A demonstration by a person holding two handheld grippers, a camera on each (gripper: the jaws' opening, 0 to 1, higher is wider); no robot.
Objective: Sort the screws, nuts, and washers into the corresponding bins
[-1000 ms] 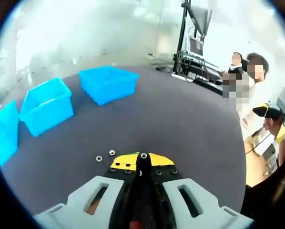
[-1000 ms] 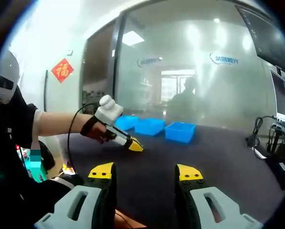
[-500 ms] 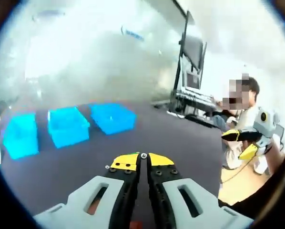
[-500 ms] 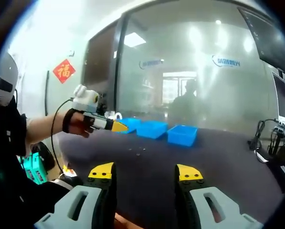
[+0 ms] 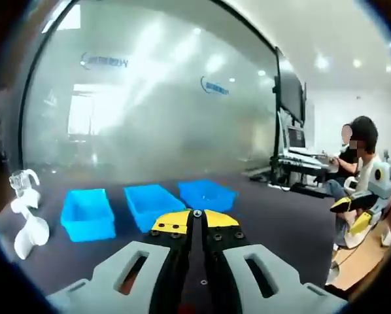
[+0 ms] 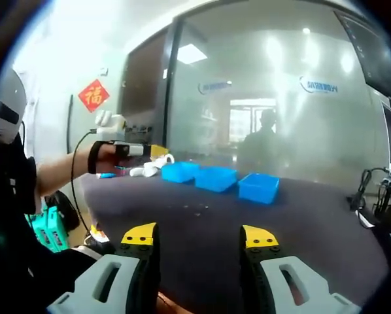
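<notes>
1. Tabletop (image 6: 300,229): dark, wide, running from my tools out to the frosted glass wall (image 5: 156,111). It carries everything below.

2. Three blue bins: in the left gripper view they stand in a row just beyond my left tool's tips, left bin (image 5: 87,214), middle bin (image 5: 155,204), right bin (image 5: 206,194), all open-topped, close together but apart. In the right gripper view the same row (image 6: 215,178) sits at the far side of the tabletop.

3. My left tool (image 5: 197,219): yellow tips pressed together on a small fastener (image 5: 197,213) at their very end; too small for me to tell nut, washer or screw. Seen from the right gripper view, this tool (image 6: 157,151) is raised above the tabletop at the left, its long axis pointing toward the bins, near the leftmost one. The bins lie straight ahead and below it; I judge the left tool far the nearer to them, so the drop is its job.

4. My right tool (image 6: 199,237): yellow tips well apart, holding nothing, low at the near edge of the tabletop.

5. White parts (image 5: 27,219): at the far left beside the left bin.

6. Loose hardware (image 6: 197,209): a few small bits on the tabletop between my right tool and the bins, nearer to the right tool.
</notes>
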